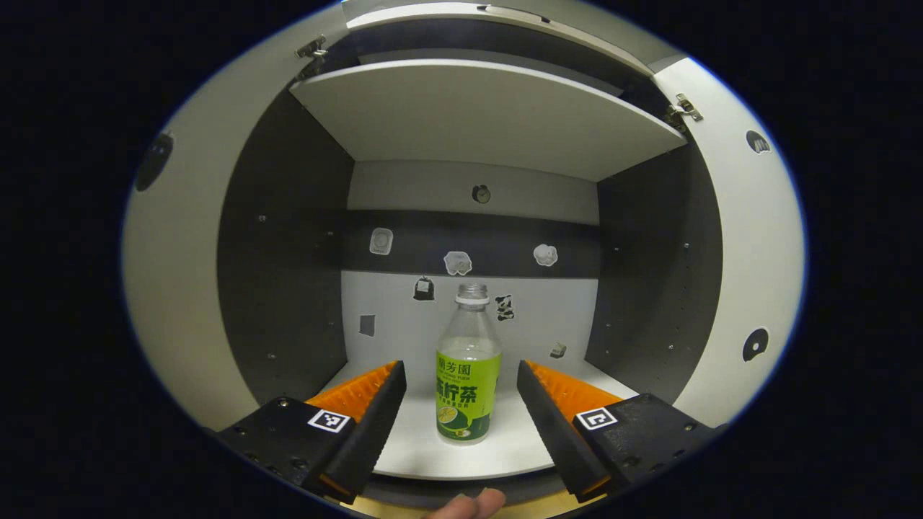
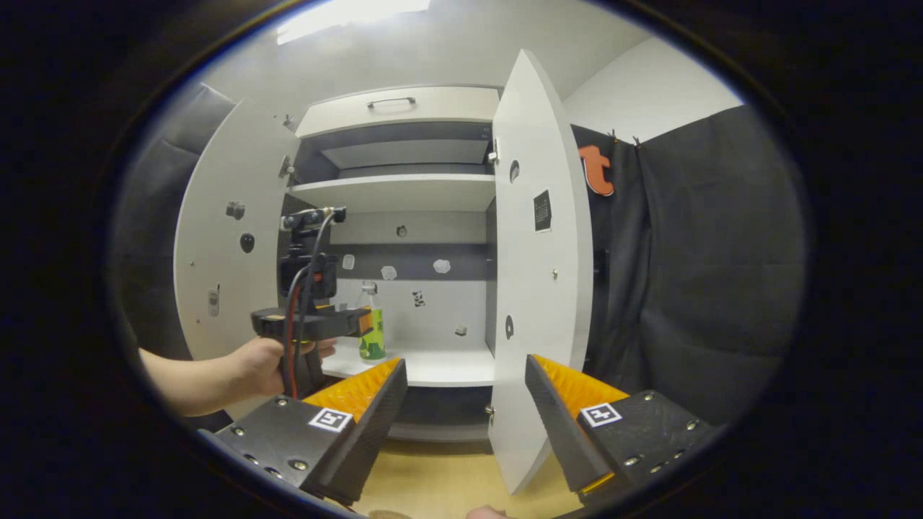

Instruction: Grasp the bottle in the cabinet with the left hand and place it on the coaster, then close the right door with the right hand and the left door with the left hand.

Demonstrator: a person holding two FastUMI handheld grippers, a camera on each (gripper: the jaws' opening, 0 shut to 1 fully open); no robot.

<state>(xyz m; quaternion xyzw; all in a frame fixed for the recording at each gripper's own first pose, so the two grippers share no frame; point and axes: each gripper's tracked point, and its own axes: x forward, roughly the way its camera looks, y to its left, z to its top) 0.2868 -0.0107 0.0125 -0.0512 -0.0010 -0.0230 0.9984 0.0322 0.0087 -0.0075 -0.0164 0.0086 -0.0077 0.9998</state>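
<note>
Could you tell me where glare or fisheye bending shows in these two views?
Left gripper view: even light, sharp bottle, shelf edge bowed. Right gripper view: blown-out ceiling light at top, right door curved by the lens.

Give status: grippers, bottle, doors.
Left gripper open, bottle upright between its fingers, ungripped. Right gripper open, back from cabinet. Right door open. Nothing blocking.

Clear bottle, green label; white cabinet

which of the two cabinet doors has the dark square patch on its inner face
The right door, in the right gripper view: a dark square patch sits on its upper inner face. The left door carries small fittings and a round dark spot, no such square.
</note>
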